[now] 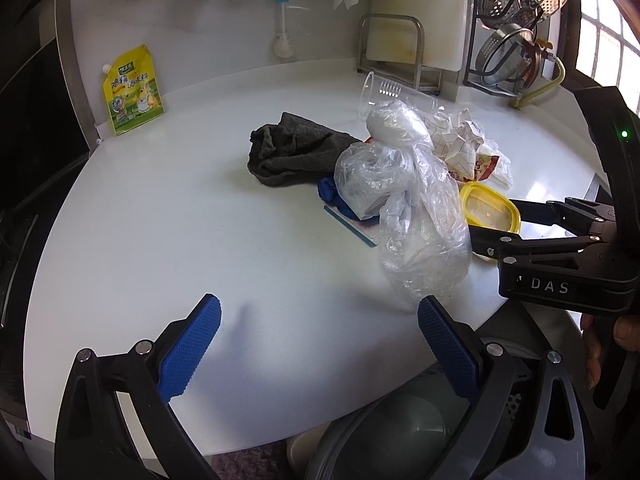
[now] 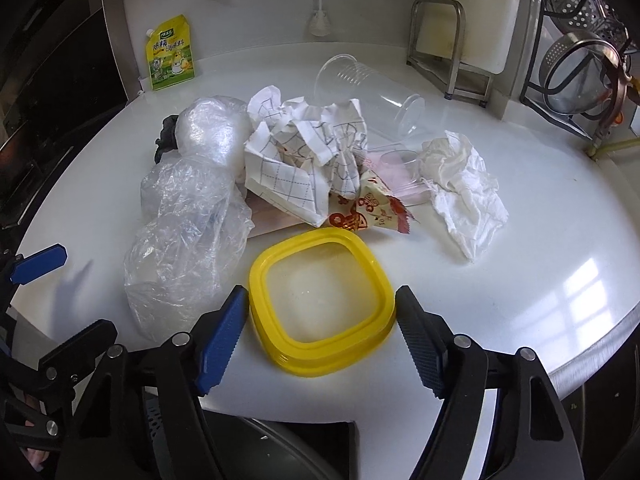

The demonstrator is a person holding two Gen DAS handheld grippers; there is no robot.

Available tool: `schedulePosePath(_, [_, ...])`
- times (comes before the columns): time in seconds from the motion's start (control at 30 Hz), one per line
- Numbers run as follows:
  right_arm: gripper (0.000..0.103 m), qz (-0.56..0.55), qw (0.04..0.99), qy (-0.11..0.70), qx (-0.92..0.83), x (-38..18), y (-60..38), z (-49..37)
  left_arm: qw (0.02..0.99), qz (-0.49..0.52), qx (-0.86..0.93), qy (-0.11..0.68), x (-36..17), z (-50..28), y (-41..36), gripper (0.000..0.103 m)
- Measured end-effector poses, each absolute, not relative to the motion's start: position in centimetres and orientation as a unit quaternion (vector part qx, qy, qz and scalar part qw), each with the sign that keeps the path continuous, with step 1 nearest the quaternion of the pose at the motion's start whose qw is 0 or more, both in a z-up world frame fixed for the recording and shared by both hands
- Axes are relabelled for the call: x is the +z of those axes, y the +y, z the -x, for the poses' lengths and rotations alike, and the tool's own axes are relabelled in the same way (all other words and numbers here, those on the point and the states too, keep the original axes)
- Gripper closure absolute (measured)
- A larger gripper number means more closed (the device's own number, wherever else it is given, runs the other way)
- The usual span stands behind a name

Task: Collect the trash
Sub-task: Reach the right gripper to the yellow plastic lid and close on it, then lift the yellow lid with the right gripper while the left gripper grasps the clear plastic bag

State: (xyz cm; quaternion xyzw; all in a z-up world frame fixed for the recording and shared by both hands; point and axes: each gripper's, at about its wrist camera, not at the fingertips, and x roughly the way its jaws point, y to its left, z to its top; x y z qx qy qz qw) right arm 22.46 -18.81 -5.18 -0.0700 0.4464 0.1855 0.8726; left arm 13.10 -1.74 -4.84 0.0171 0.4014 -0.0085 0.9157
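Yellow lid [image 2: 322, 300] is lying flat on bench [image 2: 520, 280] w/ right tongs [image 2: 320, 316] spread wide, straddling it, gripping nothing. Looks light, stiff, slick; best pinched across rim. Left tongs [image 1: 320, 332] are hovering open, empty, nr plastic bag [image 1: 416, 240].

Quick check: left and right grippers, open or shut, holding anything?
Left gripper: open, holding nothing, above bare counter.
Right gripper: open, fingers on either side of the yellow lid, not clamped.
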Motion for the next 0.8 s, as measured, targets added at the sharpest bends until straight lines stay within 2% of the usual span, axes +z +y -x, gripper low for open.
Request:
schedulePosePath(0.53, [0.031, -0.097, 0.91, 0.38, 0.135, -2.1, -30.0, -20.5, 0.943, -0.012, 0.002, 0.334, -2.5, -15.7, -5.0, 0.006])
schedulePosePath(0.8, [0.031, -0.15, 0.907, 0.373, 0.122, -2.3, -32.8, -20.9, 0.938, -0.033, 0.027, 0.345, -2.5, -18.2, -6.6, 0.006])
